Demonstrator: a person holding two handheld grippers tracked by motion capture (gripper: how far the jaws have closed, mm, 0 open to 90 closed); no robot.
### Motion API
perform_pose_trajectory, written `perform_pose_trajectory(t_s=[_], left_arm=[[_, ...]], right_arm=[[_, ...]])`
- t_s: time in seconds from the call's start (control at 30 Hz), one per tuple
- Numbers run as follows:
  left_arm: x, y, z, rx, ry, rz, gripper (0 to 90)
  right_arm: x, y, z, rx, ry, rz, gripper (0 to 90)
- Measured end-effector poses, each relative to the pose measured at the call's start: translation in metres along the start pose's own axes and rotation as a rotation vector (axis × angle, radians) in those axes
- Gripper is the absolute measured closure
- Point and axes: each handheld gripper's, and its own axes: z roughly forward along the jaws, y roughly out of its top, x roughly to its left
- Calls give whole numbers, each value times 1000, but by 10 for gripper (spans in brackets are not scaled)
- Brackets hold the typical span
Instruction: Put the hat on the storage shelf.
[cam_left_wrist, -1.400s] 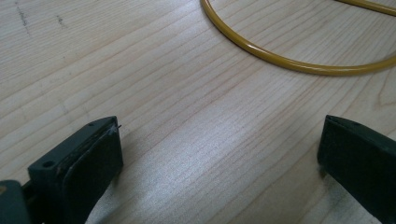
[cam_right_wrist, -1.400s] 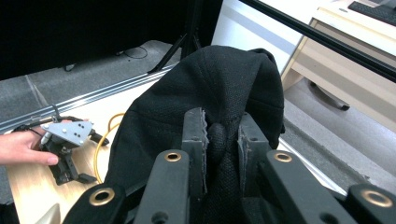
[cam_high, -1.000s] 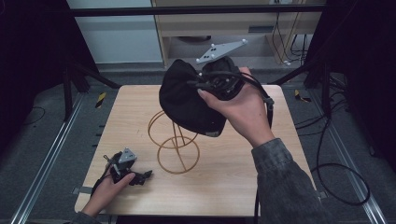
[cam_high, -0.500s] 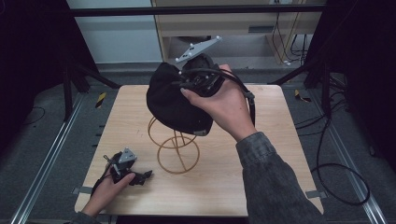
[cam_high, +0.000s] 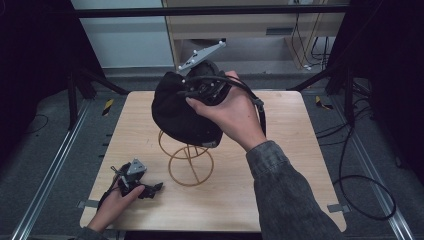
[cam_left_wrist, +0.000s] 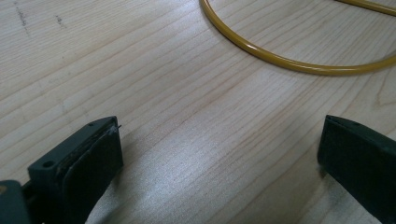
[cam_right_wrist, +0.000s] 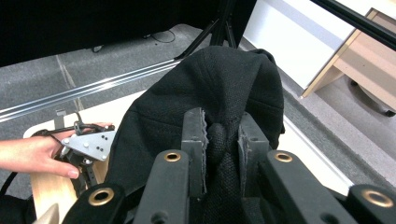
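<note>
A black cloth hat (cam_high: 175, 112) hangs in the air over a gold wire stand (cam_high: 190, 167) at the middle of the wooden table (cam_high: 290, 150). My right gripper (cam_high: 200, 86) is shut on a fold of the hat's fabric (cam_right_wrist: 219, 84), pinched between its jaws (cam_right_wrist: 222, 128). The hat's lower edge sits at the top of the stand; I cannot tell whether they touch. My left gripper (cam_high: 150, 189) rests on the table at the front left, held by a hand. It is open (cam_left_wrist: 219, 154) with bare wood between its jaws, and the stand's base ring (cam_left_wrist: 280, 60) lies just ahead.
A wooden shelf unit (cam_high: 240, 35) and a black frame bar (cam_high: 200, 10) stand behind the table. Metal floor rails (cam_high: 50, 170) run along both sides. Cables (cam_high: 360, 190) trail on the floor at the right. The left gripper's grey plate (cam_right_wrist: 88, 143) shows past the hat.
My right hand has carried the hat a little to the left above the stand, and the gripper's grey plate has swung left with it. The left gripper has stayed put.
</note>
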Motion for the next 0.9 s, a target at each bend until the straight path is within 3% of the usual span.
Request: perform_pose_trajectory(t_s=[0.9], left_arm=[[0, 0, 0, -1, 1, 0, 0]], right_arm=[[6, -4, 26, 54, 29, -2, 764]])
